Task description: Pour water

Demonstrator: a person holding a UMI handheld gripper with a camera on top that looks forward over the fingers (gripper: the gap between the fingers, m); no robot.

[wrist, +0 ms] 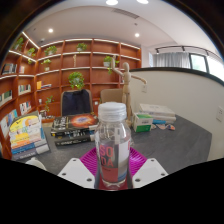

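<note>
A clear plastic bottle (113, 145) with a white cap and a label with pink lettering stands upright between my fingers. My gripper (112, 165) is shut on the bottle, and the magenta pads (90, 160) press its sides at label height. The bottle's base is hidden below the fingers. No cup or other vessel shows.
A grey table (175, 140) stretches beyond the bottle. On it lie a stack of books (74, 127), a white and green box (155, 118) and colourful magazines (25, 133). A dark chair (76, 102) and wooden shelves with plants (75, 65) stand behind.
</note>
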